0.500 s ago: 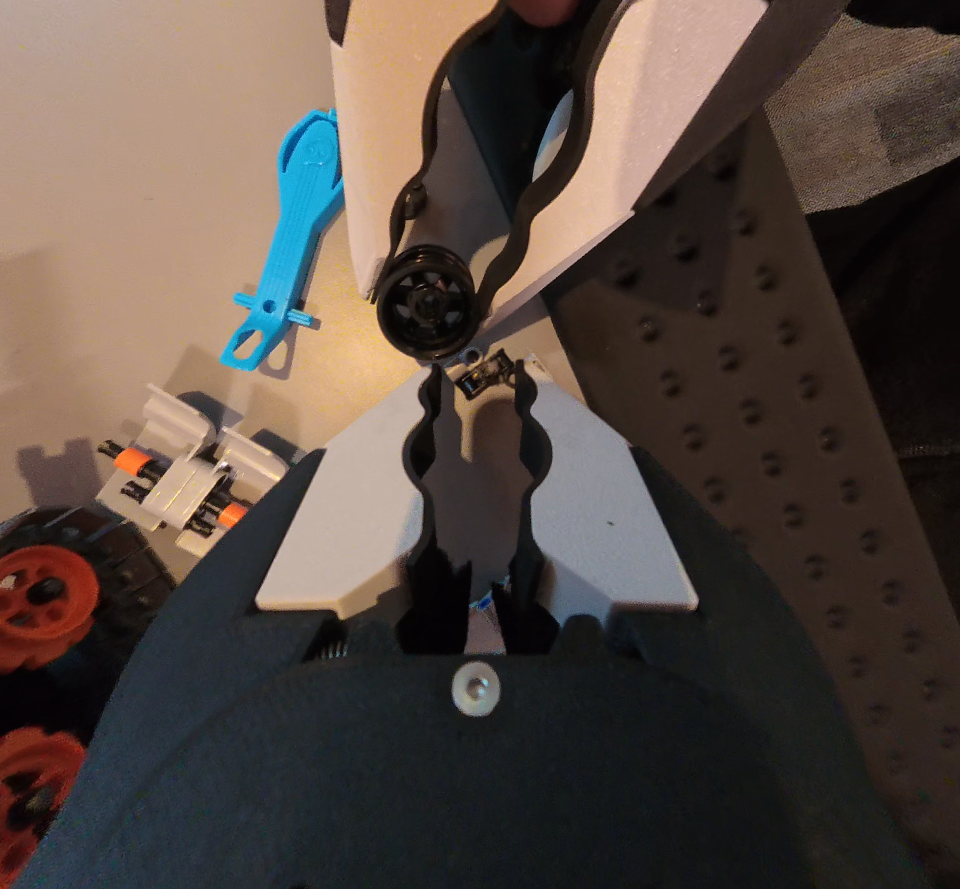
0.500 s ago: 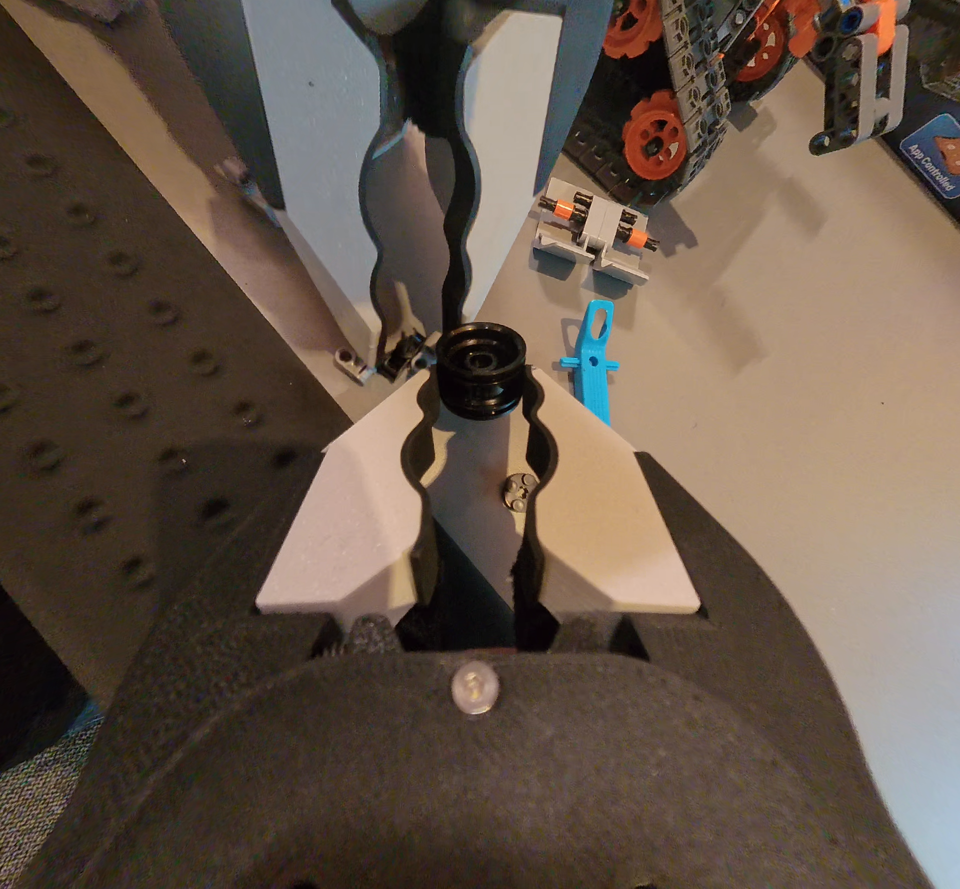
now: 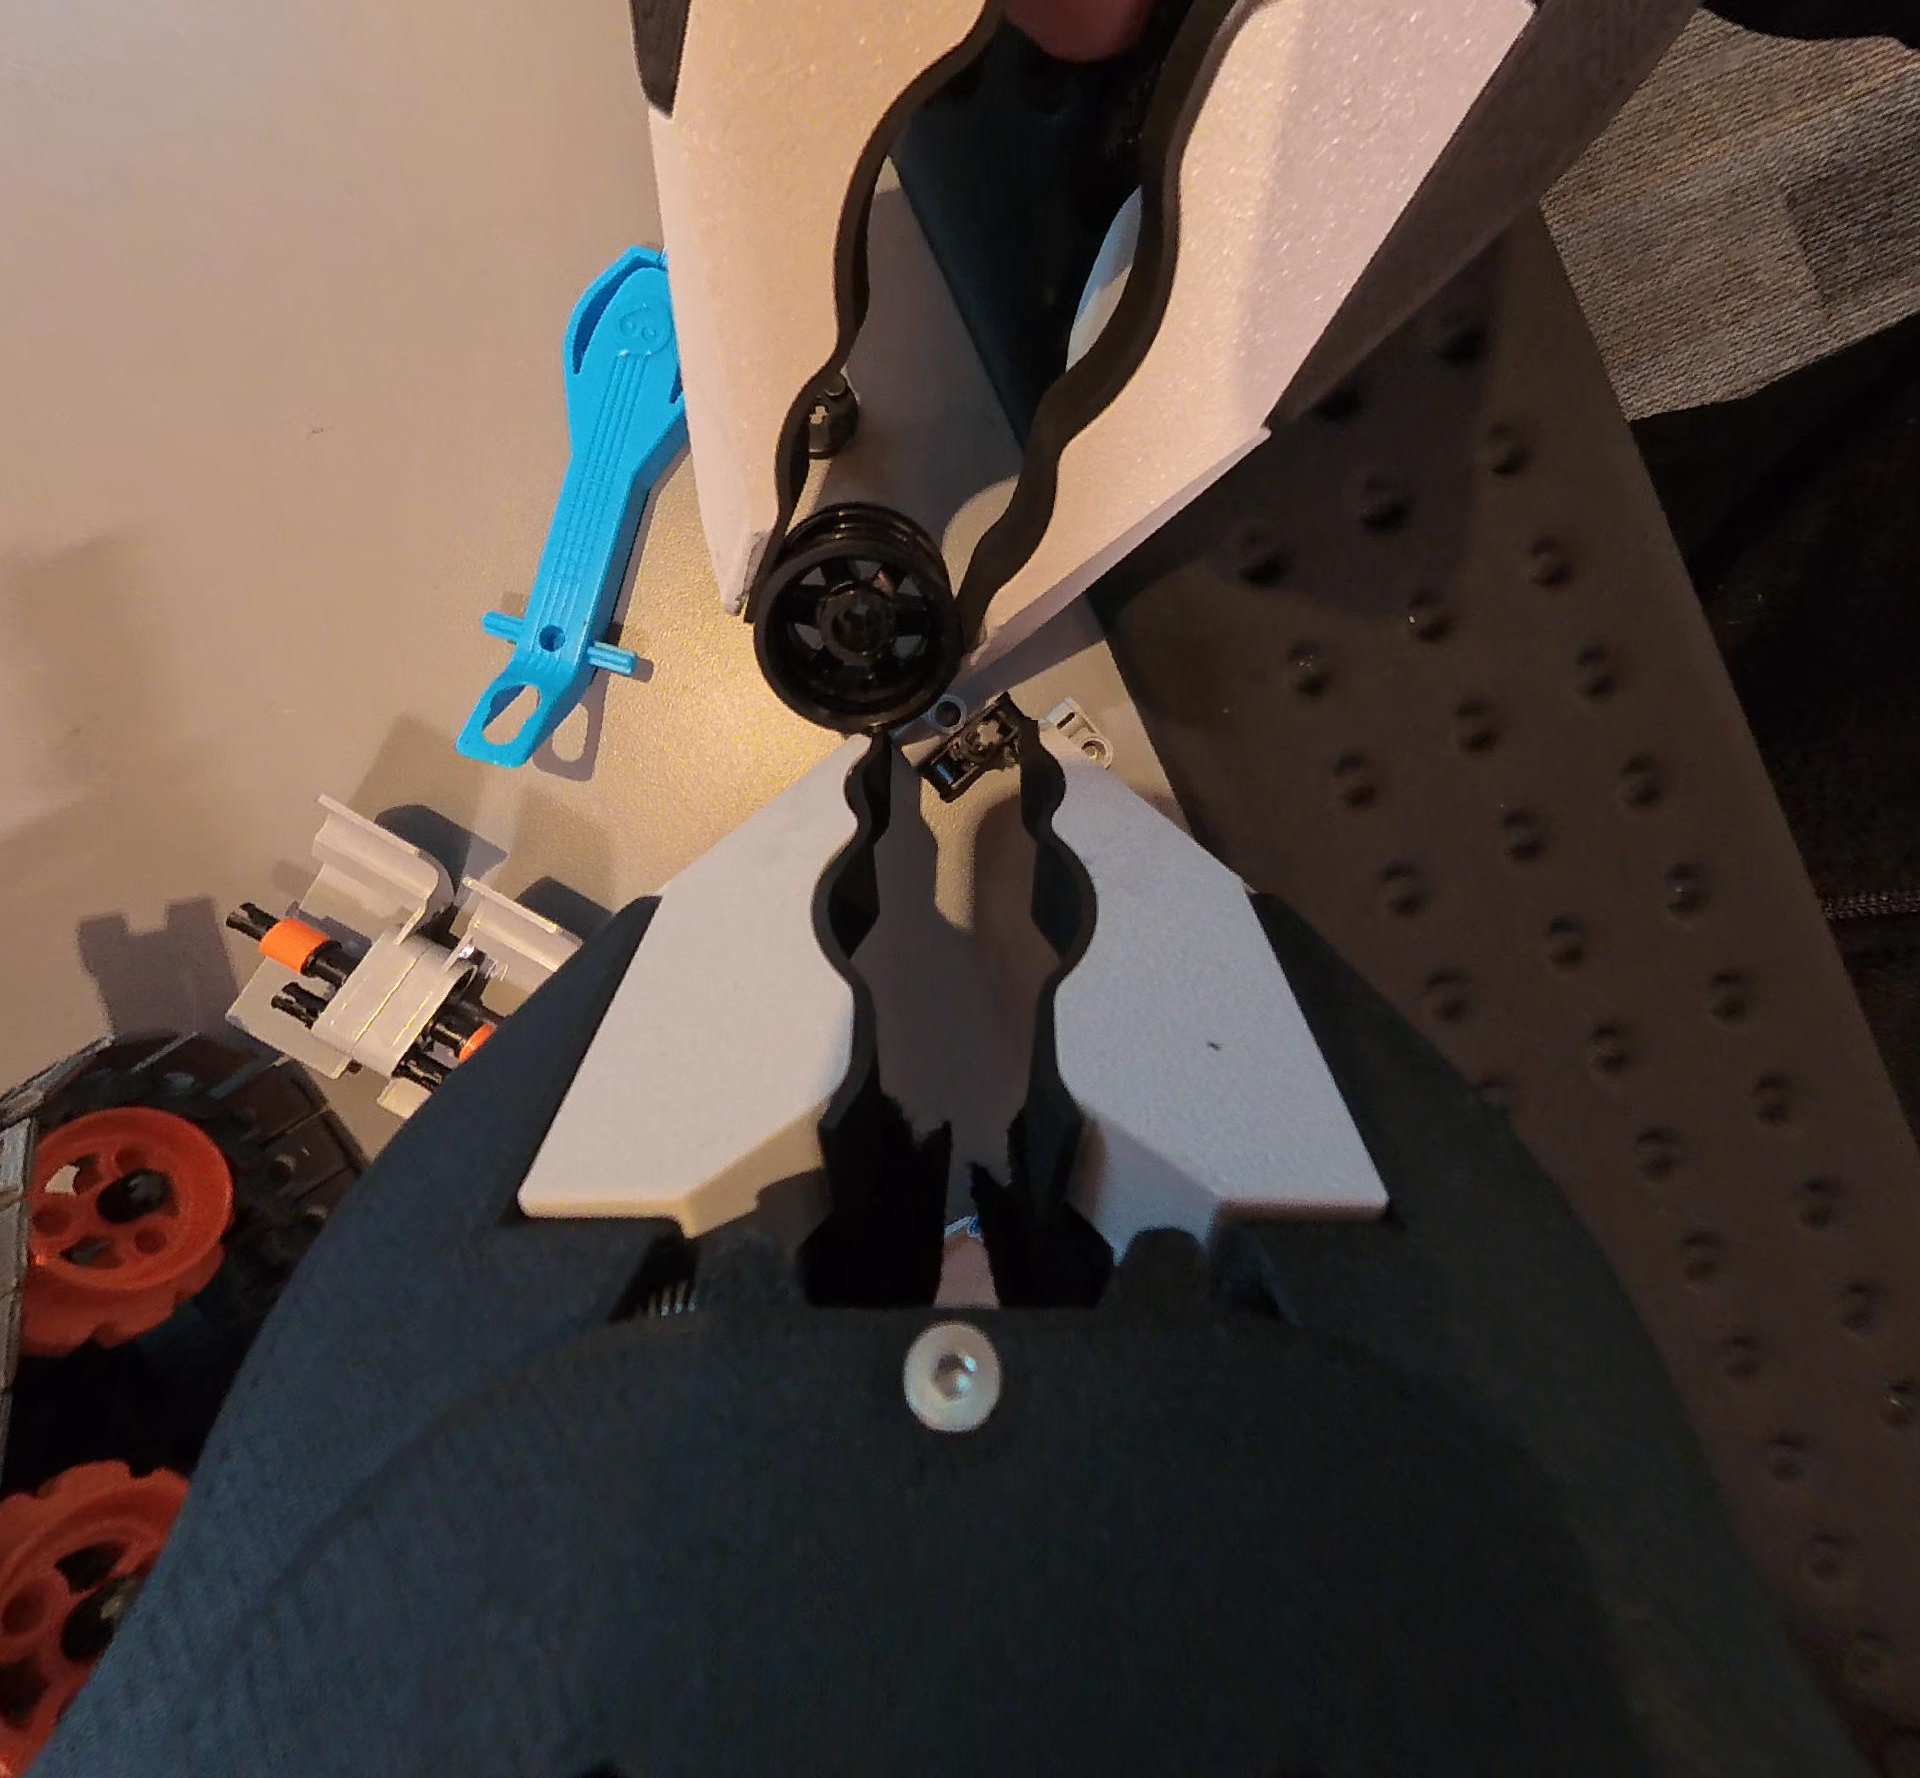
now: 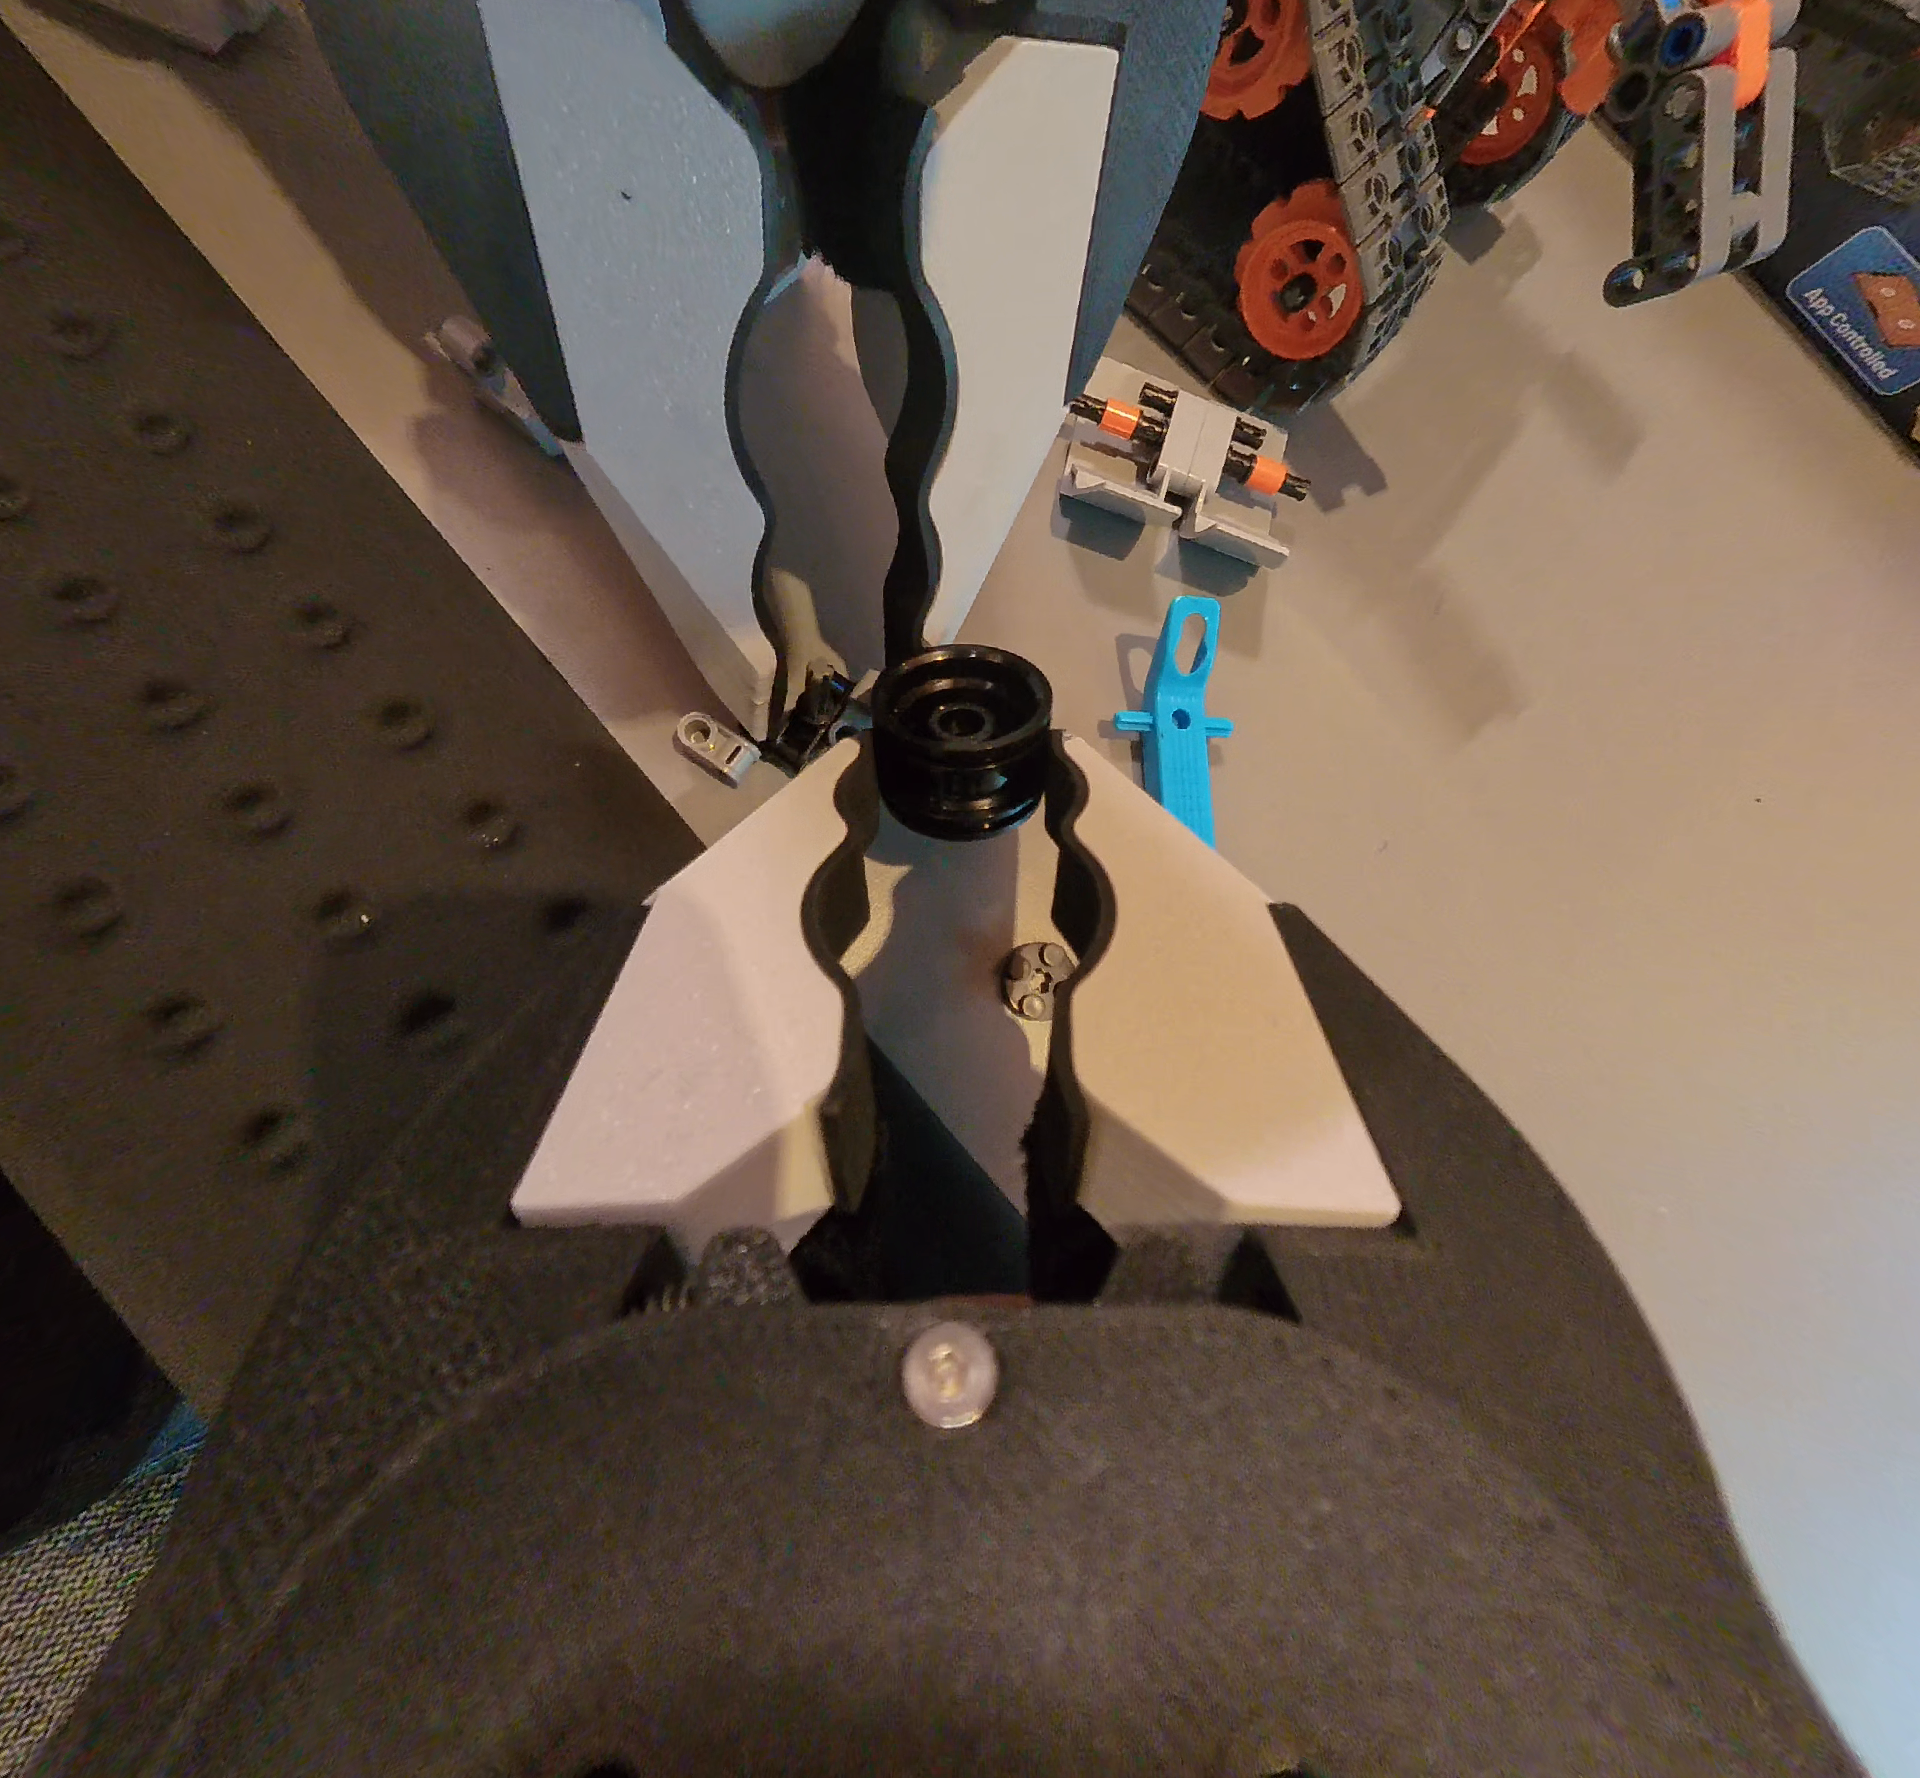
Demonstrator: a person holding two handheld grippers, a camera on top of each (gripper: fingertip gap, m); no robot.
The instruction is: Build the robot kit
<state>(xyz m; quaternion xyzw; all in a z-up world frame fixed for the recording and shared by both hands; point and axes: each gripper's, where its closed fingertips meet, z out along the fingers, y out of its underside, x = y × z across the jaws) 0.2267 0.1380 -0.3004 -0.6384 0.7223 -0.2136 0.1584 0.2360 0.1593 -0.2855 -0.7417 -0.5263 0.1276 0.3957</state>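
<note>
My right gripper (image 4: 961, 778) is shut on a black spoked wheel (image 4: 961, 752), gripped at the fingertips with its hub facing outward. My left gripper (image 3: 961, 754) faces it tip to tip and looks shut on a small black connector piece (image 3: 971, 752), just right of the wheel (image 3: 852, 632). The right gripper (image 3: 862, 627) shows at the top of the left wrist view. The left gripper (image 4: 847, 679) shows at the top of the right wrist view with the connector (image 4: 821, 710) at its tips. Both hang just above a pale table (image 4: 1558, 793).
A blue separator tool (image 3: 582, 565) and a grey block with orange and black pins (image 3: 405, 990) lie on the table. A tracked model with orange wheels (image 4: 1351, 170) stands behind. A black perforated board (image 3: 1558, 793) borders the table. A small grey link (image 4: 717, 746) and a round dark stud (image 4: 1039, 980) lie below. The grippers are tip to tip, or close to it.
</note>
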